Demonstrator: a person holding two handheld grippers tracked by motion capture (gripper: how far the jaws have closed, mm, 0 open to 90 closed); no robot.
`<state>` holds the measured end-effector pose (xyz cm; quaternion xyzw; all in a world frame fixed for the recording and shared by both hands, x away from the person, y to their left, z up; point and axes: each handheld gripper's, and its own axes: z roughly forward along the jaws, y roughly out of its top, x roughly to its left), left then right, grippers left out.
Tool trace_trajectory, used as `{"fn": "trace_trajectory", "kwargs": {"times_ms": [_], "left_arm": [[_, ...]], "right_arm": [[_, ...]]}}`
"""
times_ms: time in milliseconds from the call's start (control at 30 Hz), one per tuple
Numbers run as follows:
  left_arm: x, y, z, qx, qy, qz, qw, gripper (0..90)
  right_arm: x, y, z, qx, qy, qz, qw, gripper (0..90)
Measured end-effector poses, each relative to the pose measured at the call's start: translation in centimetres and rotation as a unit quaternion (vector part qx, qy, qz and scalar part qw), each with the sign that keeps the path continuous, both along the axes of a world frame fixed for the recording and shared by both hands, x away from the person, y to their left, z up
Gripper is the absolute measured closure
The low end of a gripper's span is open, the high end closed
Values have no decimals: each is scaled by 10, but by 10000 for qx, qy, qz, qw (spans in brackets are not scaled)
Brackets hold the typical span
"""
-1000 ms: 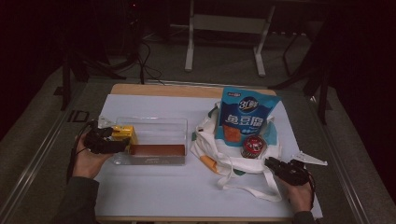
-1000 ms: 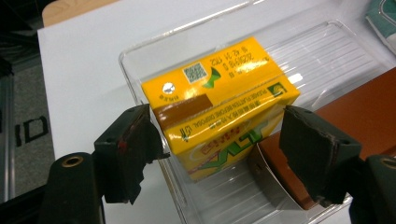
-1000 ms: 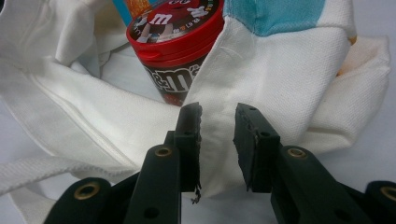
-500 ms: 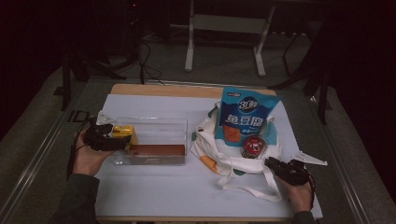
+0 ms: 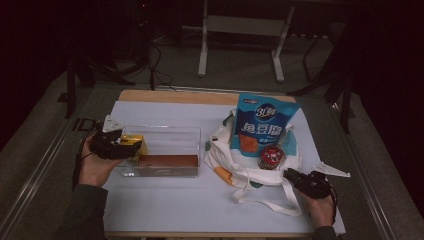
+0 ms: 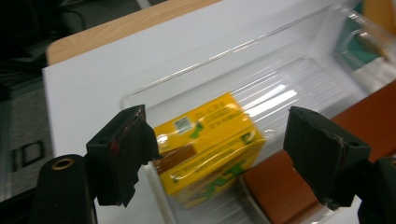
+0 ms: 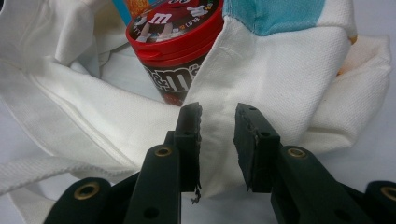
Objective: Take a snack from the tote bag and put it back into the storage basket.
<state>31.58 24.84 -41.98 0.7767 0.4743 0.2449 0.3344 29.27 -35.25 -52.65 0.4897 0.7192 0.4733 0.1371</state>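
At the 9 o'clock end of the bin (image 5: pixel 165 131) sits the carton (image 6: pixel 205 149), lying on its side and a bit skewed, right up against the end wall. My left tongs (image 6: pixel 215 133) are spread wide on either side of it. The jaws have just been opening, so the carton is between them, but neither pad is pressing on it.

Handling-wise I'd guess it's a small drink carton: light, stiff on the edges, glossy and a bit slippery, and the broad faces will dent if I squeeze hard. I'd grab it across the two short sides, near the middle.

A brown block (image 5: pixel 167 161) lies along the bin's near wall, just beside the carton at its 3 o'clock.

Over at 3 o'clock on the table (image 5: pixel 165 205) is the bag (image 7: pixel 280 93), soft and floppy, with a candy tub (image 7: pixel 175 42) and a blue pouch (image 5: pixel 262 125) poking out of it. My right tongs (image 7: pixel 218 112) are at the bag's rim with cloth in the narrow gap, but I honestly can't tell whether they're pinching it.

The bin's ribs and glare hide the carton's underside, its print is too blurry to read, and the tub's lower half is buried in the cloth.
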Motion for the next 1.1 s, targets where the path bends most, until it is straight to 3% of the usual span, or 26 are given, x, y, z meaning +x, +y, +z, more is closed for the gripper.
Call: {"fn": "trace_trajectory", "kwargs": {"times_ms": [267,433,800,1100], "left_arm": [[-6,-7,9,65,-228,-87,9997,297],[-11,-18,16,28,-457,-314,9985,366],[-7,-41,11,14,-362,-700,9969,436],[-5,-56,4,-187,-288,-1011,9943,488]], "right_arm": [[0,1,1,-40,-13,0,10000,709],[0,2,3,-112,-25,-14,9999,710],[2,0,12,-295,-109,2,9995,726],[5,-3,30,-427,-218,22,9988,752]]}}
